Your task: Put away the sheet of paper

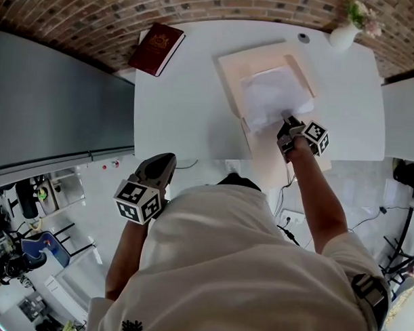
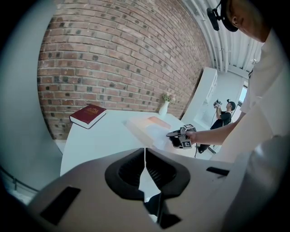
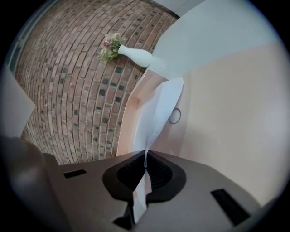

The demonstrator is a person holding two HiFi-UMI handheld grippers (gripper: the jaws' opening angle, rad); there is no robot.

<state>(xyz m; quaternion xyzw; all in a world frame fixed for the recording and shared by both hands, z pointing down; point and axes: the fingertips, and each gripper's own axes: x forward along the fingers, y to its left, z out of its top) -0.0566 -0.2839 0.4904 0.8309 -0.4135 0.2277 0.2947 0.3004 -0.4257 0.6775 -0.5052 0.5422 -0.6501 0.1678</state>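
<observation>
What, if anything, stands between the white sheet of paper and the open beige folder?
Nothing visible does. The right gripper has its jaws shut on the near edge of the white sheet of paper, which lies over the open beige folder; the dark red book stands aside.

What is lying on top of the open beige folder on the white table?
A white sheet of paper lies on the beige folder, its near corner clamped by the right gripper. Whatever is under the sheet is covered.
</observation>
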